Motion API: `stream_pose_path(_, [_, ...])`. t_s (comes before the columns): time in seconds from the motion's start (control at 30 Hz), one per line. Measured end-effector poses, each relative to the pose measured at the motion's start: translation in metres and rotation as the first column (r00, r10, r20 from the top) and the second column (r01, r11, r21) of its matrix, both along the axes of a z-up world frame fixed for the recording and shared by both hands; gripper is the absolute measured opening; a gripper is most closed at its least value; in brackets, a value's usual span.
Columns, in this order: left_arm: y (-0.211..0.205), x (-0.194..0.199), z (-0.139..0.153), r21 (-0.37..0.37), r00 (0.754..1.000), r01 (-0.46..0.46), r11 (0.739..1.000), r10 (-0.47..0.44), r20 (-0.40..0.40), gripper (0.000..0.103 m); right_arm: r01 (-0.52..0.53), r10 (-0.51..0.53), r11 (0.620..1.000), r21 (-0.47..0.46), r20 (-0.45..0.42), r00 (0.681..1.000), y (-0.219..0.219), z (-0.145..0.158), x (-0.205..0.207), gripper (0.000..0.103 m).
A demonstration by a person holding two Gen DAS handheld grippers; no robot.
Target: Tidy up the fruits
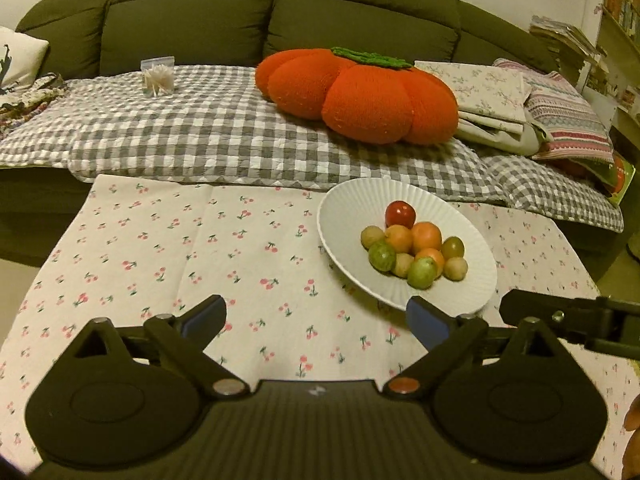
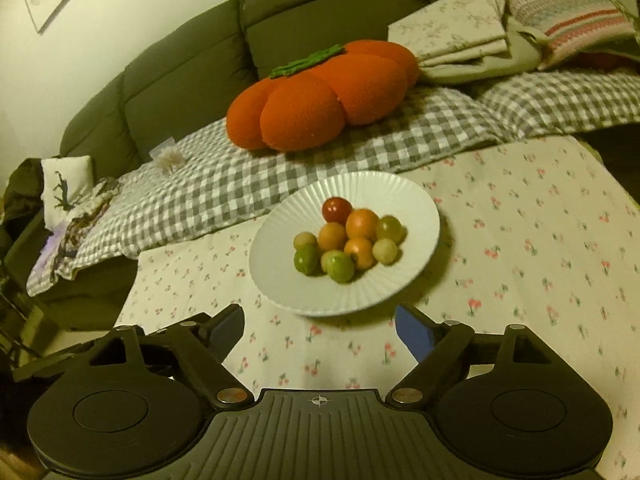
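All visible fruits lie heaped on the white plate, toward the tabletop's far edge. The left gripper and right gripper gape wide, empty. Gathering appears complete; no loose fruit is visible.

Right tongs spread wide and empty, just before white plate of piled fruits, cherry-print cloth

White ribbed plate; cherry-print tablecloth; grey-white gingham blanket; orange pumpkin cushion.
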State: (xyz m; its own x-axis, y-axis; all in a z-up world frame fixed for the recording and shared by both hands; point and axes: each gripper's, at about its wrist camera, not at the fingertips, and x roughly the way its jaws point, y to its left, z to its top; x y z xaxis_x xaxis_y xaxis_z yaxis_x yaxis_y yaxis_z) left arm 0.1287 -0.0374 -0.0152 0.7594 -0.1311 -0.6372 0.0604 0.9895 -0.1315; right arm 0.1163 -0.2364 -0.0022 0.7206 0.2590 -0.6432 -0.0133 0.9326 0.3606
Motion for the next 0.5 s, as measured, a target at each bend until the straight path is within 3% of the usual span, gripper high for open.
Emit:
stream_pose_path(0.3, [0.002,-0.045,0.004,-0.011,1.000,-0.025,1.000,0.025,-0.014,0.101,0.040,-0.038,0.998,-0.049,0.044,0.998,-0.004,0.013,-0.044,0.101])
stream_pose_path(0.5, [0.011,-0.069,0.007,0.026,0.998,-0.067,0.997,0.067,0.004,0.102,0.011,-0.005,0.995,-0.095,0.057,0.998,0.000,0.016,-0.057,0.102])
